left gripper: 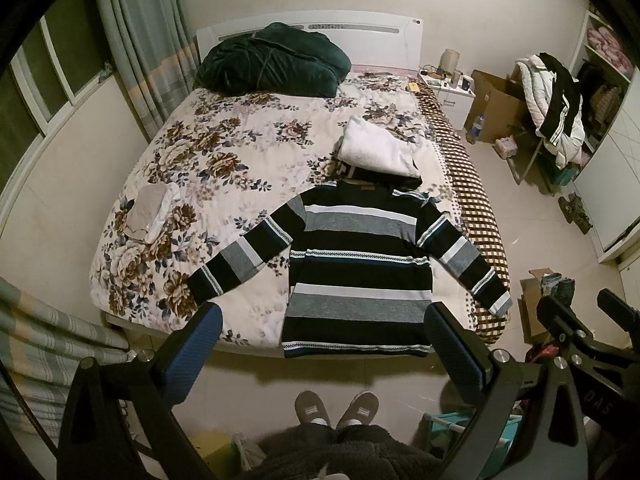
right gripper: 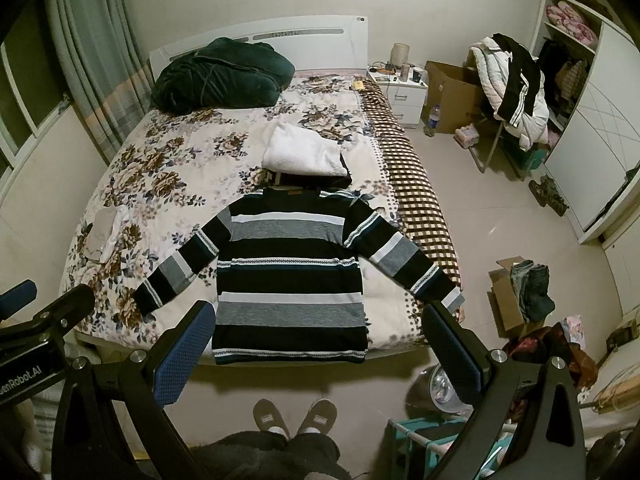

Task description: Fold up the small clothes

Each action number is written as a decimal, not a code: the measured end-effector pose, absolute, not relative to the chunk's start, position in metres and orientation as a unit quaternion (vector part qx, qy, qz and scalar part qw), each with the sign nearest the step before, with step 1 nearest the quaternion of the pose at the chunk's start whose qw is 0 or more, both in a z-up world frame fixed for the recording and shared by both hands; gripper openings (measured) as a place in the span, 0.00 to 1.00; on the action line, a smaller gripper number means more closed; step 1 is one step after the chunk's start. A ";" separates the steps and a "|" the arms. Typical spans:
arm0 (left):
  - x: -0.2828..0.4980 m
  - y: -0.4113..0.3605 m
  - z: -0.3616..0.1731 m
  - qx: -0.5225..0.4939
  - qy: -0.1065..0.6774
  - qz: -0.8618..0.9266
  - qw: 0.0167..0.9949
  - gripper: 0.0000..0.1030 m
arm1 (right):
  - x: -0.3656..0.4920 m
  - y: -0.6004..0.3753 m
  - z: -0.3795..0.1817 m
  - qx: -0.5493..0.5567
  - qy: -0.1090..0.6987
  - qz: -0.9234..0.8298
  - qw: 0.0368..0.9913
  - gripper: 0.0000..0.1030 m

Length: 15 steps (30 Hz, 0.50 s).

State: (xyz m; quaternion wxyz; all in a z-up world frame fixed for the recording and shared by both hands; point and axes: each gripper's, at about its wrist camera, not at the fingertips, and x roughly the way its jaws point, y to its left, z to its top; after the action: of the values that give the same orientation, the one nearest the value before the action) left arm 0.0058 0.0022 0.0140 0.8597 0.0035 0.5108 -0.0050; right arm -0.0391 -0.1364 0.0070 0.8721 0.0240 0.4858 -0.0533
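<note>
A black, grey and white striped sweater (left gripper: pixel 356 264) (right gripper: pixel 290 268) lies flat on the floral bed (left gripper: pixel 224 160) (right gripper: pixel 168 168), sleeves spread, its hem at the near edge. Beyond its collar sits a folded white garment (left gripper: pixel 376 148) (right gripper: pixel 300 152) on something dark. A small folded beige and white pile (left gripper: pixel 150 212) (right gripper: pixel 104 232) rests at the bed's left. My left gripper (left gripper: pixel 324 344) hangs open above the near edge, blue pads wide apart, holding nothing. My right gripper (right gripper: pixel 320 348) is also open and empty, beside the left one.
A dark green duvet (left gripper: pixel 272 60) lies at the headboard. A nightstand (right gripper: pixel 400 88), cardboard boxes (right gripper: pixel 452 92), a chair piled with jackets (right gripper: pixel 516 84) and a wardrobe (right gripper: pixel 592 128) stand to the right. A person's slippered feet (left gripper: pixel 336 408) stand at the bed's foot. Curtains (left gripper: pixel 136 40) hang left.
</note>
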 end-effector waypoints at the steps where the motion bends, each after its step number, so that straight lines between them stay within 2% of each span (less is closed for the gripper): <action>1: 0.006 0.002 0.014 0.003 0.511 -0.005 0.860 1.00 | -0.039 -0.137 0.007 0.024 0.486 -0.053 0.872 1.00; 15: 0.002 0.002 0.013 0.004 0.508 -0.004 0.861 1.00 | -0.040 -0.137 0.007 0.025 0.485 -0.052 0.873 1.00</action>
State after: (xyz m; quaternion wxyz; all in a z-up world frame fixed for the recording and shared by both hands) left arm 0.0020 0.0017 0.0129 0.8614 0.0045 0.5079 -0.0045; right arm -0.0402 -0.1372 0.0067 0.8729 0.0248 0.4845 -0.0519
